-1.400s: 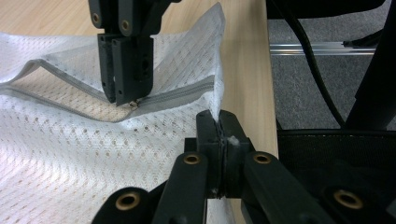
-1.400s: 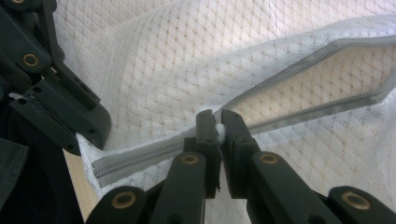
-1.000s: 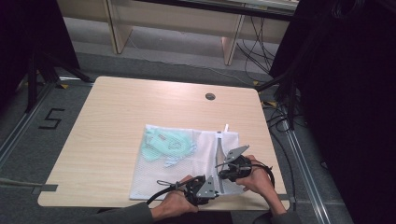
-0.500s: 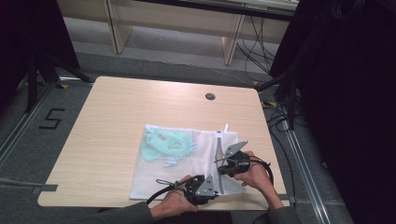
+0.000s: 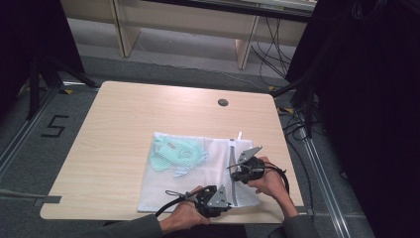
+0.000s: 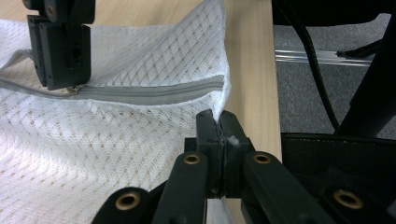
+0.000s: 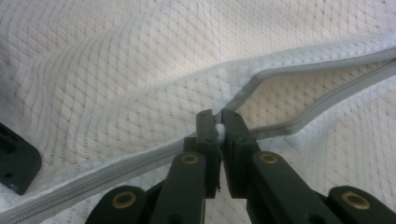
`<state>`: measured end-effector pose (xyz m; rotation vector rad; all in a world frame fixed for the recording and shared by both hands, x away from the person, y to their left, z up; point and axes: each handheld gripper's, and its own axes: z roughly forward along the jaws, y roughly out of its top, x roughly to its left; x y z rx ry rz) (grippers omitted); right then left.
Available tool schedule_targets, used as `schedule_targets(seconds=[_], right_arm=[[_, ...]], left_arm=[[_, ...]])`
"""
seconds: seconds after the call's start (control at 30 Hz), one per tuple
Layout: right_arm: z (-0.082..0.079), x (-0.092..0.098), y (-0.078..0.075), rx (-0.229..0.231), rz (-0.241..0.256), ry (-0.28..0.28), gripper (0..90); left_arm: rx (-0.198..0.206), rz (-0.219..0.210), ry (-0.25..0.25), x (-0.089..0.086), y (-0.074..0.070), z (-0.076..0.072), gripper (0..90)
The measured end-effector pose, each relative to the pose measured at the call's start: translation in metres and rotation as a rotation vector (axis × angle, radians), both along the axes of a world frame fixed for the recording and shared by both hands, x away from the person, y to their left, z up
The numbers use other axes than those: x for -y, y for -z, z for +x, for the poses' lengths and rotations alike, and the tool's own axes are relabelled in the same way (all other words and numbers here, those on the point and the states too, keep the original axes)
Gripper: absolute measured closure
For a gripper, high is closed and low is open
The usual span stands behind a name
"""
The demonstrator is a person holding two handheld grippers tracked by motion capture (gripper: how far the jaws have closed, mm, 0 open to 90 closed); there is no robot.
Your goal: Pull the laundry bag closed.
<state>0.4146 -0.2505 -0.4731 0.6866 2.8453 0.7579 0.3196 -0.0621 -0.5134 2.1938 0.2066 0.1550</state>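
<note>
Since a second ago my right tool (image 5: 236, 169) has slid nearer along the zipper (image 7: 299, 100), closing part of the gap to my left tool (image 5: 224, 199). Nearest me, the left tool is clenched on the near right corner of the mesh bag (image 5: 163, 191), at the zipper's end by the worktop (image 5: 119, 119) edge; in the left gripper view its jaws pinch white mesh. A little farther out, the right tool is clamped on the zipper slider (image 7: 219, 129), a white bit showing between its jaws. Beyond the slider the zipper gapes open; behind it, it lies shut. Deeper in the bag, a mint green cloth (image 5: 174, 154) lies in the far left part. Farthest out, a round grommet (image 5: 223, 102) sits in the worktop.
</note>
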Motion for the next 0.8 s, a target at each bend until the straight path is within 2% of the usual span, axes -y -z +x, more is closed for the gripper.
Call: schedule_targets(seconds=[0.03,0.13,0.2,0.23,0.33,0.37,0.4,0.43,0.5,0.57,0.6,0.7,0.77,0.8], right_arm=[[-0.001,0.000,0.000,-0.019,0.001,0.012,86.9],[0.002,0.000,-0.001,-0.001,-0.003,-0.001,86.9],[0.000,-0.002,-0.002,-0.043,-0.005,0.023,86.8],[0.005,-0.001,-0.002,0.015,-0.005,-0.007,86.9],[0.006,-0.001,-0.001,0.001,-0.011,0.006,86.9],[0.007,-0.001,-0.001,0.004,-0.009,0.006,86.9],[0.008,-0.001,-0.002,0.001,-0.006,0.009,86.9],[0.007,-0.001,-0.003,-0.023,-0.014,0.030,86.9],[0.010,-0.001,-0.002,0.018,-0.004,0.005,86.9],[0.009,-0.002,-0.003,-0.025,-0.019,0.028,86.9],[0.012,-0.001,-0.001,0.015,-0.009,0.010,86.9],[0.016,-0.001,-0.002,0.027,-0.013,-0.006,86.9],[0.016,-0.001,-0.002,0.030,-0.014,0.011,86.9],[0.016,-0.001,-0.002,0.016,-0.011,0.019,86.9]], left_arm=[[0.005,0.006,0.009,0.000,0.000,0.000,88.9],[0.004,-0.001,0.000,0.000,-0.001,0.000,88.9],[0.002,-0.001,-0.002,-0.001,-0.002,0.001,88.9],[0.002,-0.001,-0.002,-0.001,-0.002,0.001,88.9],[0.024,-0.002,-0.006,-0.002,-0.003,0.001,88.9],[0.010,-0.008,-0.001,-0.001,-0.002,0.001,89.0],[0.012,-0.008,-0.002,-0.001,-0.002,0.001,88.9],[0.004,-0.009,0.000,-0.001,-0.002,0.000,89.0],[0.004,-0.007,-0.004,-0.002,-0.003,0.000,89.0],[0.004,-0.013,-0.004,-0.001,-0.003,0.000,89.0],[0.002,-0.011,-0.004,-0.001,-0.003,0.000,89.0],[0.004,-0.010,0.000,-0.001,-0.002,-0.001,89.0],[0.009,-0.007,-0.003,-0.001,-0.003,-0.001,89.0],[0.006,-0.006,-0.001,-0.001,-0.003,0.000,89.0]])
